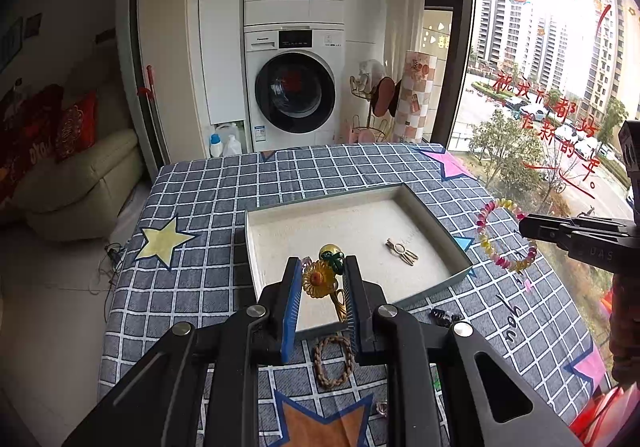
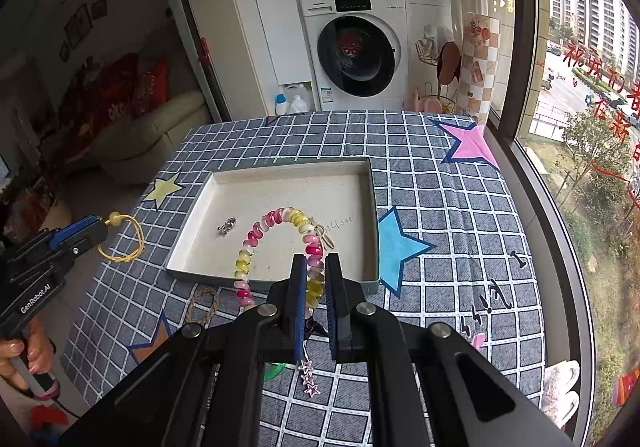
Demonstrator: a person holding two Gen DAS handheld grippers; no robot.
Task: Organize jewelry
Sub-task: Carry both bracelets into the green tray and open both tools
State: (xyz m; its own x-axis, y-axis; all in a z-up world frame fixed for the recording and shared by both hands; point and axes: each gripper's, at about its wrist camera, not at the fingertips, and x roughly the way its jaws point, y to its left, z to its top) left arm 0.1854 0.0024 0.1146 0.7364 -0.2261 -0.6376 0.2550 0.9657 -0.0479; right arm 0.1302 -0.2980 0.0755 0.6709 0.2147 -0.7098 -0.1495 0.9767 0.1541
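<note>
Partly, the flower tie point(image 1: 319, 279) is being hidden by the left gripper point(image 1: 322, 289), whose jaws are clamped on it above the tray's point(image 1: 430, 209) near edge. Beside it, the coiled glossy bracelet point(image 2: 276, 247) is being pinched by the right gripper point(image 2: 316, 289), angled downward, its loop dangling over the tray's speckled floor.

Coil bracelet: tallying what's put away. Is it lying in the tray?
No, the coil bracelet hangs from the right gripper, above the tray.
</note>
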